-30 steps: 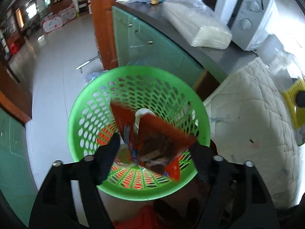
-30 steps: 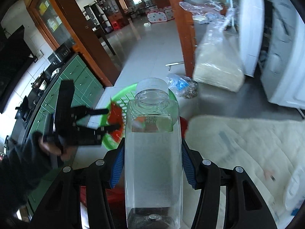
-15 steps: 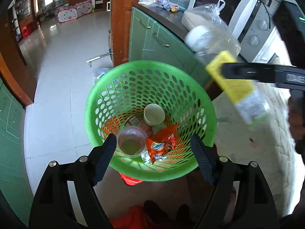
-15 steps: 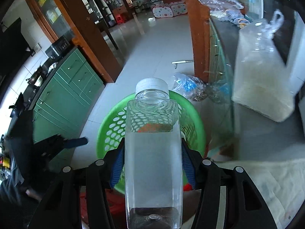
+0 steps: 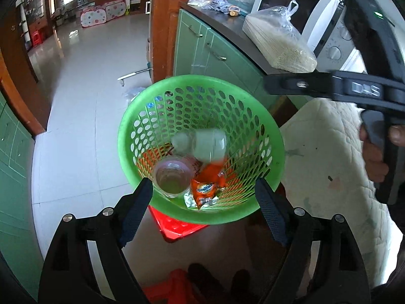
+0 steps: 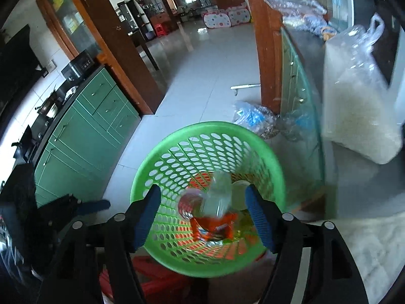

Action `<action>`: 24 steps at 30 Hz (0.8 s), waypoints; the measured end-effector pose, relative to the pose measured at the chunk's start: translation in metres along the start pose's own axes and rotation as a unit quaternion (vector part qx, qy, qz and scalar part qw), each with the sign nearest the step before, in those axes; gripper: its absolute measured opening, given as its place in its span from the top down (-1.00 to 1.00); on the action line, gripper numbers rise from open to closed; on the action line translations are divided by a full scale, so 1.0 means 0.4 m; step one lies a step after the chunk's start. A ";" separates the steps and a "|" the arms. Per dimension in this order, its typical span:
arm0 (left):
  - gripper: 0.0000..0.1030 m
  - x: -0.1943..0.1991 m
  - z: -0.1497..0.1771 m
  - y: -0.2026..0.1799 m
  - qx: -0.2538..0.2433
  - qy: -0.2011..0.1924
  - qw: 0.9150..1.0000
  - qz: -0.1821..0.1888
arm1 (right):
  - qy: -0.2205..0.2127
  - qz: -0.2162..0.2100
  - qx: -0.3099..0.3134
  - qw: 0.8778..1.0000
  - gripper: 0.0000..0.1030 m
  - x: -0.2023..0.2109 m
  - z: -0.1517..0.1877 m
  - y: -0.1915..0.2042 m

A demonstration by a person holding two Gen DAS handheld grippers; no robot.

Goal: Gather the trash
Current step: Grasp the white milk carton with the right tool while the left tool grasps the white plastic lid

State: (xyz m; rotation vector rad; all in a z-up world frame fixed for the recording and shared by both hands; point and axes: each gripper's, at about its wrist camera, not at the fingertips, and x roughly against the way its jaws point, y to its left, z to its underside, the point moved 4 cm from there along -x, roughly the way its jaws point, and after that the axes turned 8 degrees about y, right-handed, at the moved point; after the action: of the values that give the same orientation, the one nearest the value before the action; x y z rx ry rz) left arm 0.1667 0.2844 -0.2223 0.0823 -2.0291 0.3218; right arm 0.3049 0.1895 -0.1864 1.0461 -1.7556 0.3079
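Green perforated basket (image 6: 162,152) takes a clear plastic bottle (image 6: 219,196), blurred mid-drop beneath the right tool (image 6: 202,215), whose jaws have just been opening; the left tool (image 5: 202,215) gapes empty, and next comes more trash.

basket (image 5: 162,96) mouth: open above | right: counter edge (image 5: 243,40) close

Green perforated basket (image 5: 157,96), orange wrapper (image 5: 206,186)
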 end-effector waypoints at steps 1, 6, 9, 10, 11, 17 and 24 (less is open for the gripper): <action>-0.59 0.002 -0.001 -0.002 0.000 0.000 1.000 0.000 | -0.006 0.003 0.005 1.000 -0.44 0.024 0.012 -0.002; -0.59 0.013 -0.001 -0.033 -0.005 -0.004 1.000 0.005 | -0.038 0.022 0.007 0.999 -0.64 0.136 0.080 -0.034; -0.62 0.022 -0.004 -0.066 -0.012 -0.006 1.000 0.009 | -0.056 0.030 -0.009 0.998 -0.70 0.206 0.130 -0.062; -0.62 0.025 -0.006 -0.077 -0.015 -0.008 1.000 0.011 | -0.060 0.035 -0.013 0.997 -0.71 0.222 0.143 -0.070; -0.62 0.029 -0.006 -0.087 -0.017 -0.009 1.000 0.013 | -0.067 0.042 -0.020 0.997 -0.71 0.249 0.168 -0.085; -0.63 0.043 -0.016 -0.171 -0.041 -0.012 0.999 0.025 | -0.094 0.086 -0.066 0.990 -0.77 0.379 0.298 -0.177; -0.63 0.031 -0.014 -0.291 -0.076 -0.005 0.996 0.044 | -0.110 0.145 -0.159 0.970 -0.79 0.529 0.453 -0.347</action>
State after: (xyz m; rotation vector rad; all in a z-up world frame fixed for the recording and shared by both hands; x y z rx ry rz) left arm 0.1887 0.1751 -0.1865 -0.1002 -2.0642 0.2224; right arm 0.2750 -0.1133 -0.1209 0.6097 -2.0798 0.0857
